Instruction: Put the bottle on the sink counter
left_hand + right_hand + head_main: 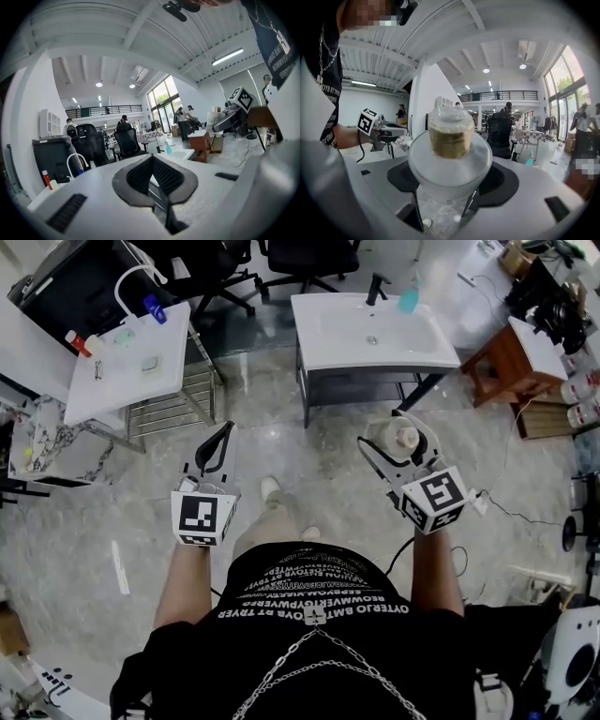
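Right gripper (398, 435) clamps the frosted bottle (451, 140); left gripper (225, 434) jaws meet, empty; sink counter (328, 348) lies ahead.

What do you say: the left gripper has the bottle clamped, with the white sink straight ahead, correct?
Wrong gripper. The right gripper has the bottle clamped between its jaws, as the right gripper view shows; the left gripper is shut on nothing. The white sink is indeed straight ahead.
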The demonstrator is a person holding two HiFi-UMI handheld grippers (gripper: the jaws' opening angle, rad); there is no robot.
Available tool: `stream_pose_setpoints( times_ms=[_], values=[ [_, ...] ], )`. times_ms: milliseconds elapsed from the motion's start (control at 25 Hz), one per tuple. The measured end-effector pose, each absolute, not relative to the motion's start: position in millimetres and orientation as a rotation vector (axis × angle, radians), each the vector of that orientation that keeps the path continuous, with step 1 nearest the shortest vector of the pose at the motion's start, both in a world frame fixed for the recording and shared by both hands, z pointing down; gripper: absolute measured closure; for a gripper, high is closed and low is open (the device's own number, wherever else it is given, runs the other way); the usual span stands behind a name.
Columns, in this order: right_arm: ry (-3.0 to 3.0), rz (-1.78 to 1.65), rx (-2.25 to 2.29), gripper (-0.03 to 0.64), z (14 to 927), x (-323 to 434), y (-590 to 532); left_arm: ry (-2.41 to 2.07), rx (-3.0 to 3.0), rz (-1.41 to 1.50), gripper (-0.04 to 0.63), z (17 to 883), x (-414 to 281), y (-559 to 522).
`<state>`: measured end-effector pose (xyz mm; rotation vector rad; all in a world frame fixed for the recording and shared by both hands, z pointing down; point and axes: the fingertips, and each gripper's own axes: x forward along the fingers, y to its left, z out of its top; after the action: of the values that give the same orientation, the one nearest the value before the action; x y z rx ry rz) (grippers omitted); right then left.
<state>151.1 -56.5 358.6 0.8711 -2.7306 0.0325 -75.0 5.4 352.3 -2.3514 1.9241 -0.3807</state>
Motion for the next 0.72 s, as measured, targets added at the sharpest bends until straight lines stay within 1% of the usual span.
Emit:
stream_pose_setpoints(
  times_ms=[200,720],
  values=[
    [-2.724,0.045,0.903,0.285,358.6,140.6,-89.8,1.883,-2.373,-0.390,0.589,353.7,-82.0,-29.7],
    [-2.699,0.049,0.993,0.285,352.7,86.7,-199.0,1.803,-2.389,-0.367,0.589,341.8,-152.3,-161.5]
  ],
)
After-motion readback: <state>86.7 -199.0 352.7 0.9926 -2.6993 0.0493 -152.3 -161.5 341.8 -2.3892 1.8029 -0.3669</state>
